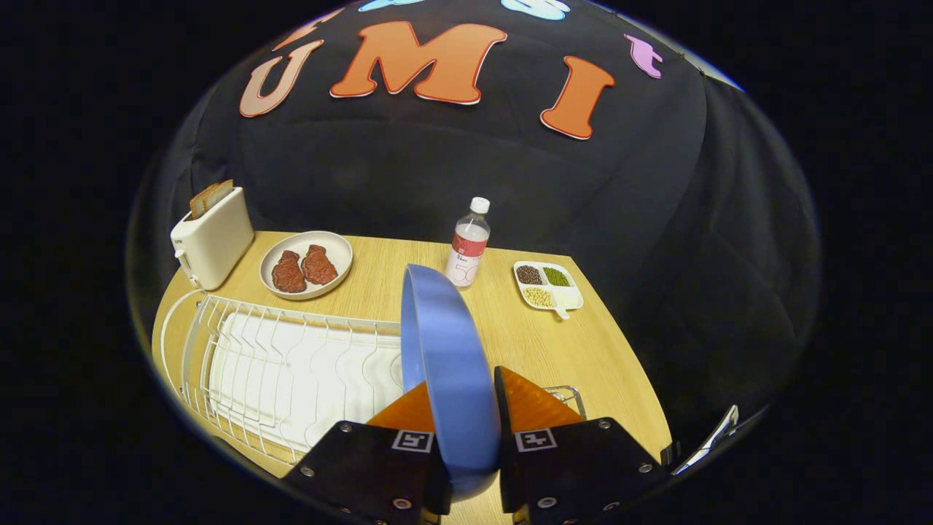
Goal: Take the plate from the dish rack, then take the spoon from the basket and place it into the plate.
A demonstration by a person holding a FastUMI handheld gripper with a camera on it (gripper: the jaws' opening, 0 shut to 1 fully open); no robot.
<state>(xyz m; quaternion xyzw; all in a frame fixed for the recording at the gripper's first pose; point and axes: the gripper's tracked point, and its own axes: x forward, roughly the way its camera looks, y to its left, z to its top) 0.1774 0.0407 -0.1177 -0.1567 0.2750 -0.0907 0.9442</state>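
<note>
A blue plate [446,350] stands on edge between my two fingers, and the gripper [461,408] is shut on its rim. The plate is held upright at the right end of the white wire dish rack [291,364], which lies to the left of my fingers with a white drip tray under it. Just right of my right finger a bit of wire basket [567,395] pokes out; the spoon cannot be made out in it.
On the wooden table [554,343] beyond: a white toaster [211,237] with bread at the far left, a pale plate with two pieces of meat [306,266], a water bottle [468,244], and a small divided dish of beans [547,286]. The table edge runs down the right.
</note>
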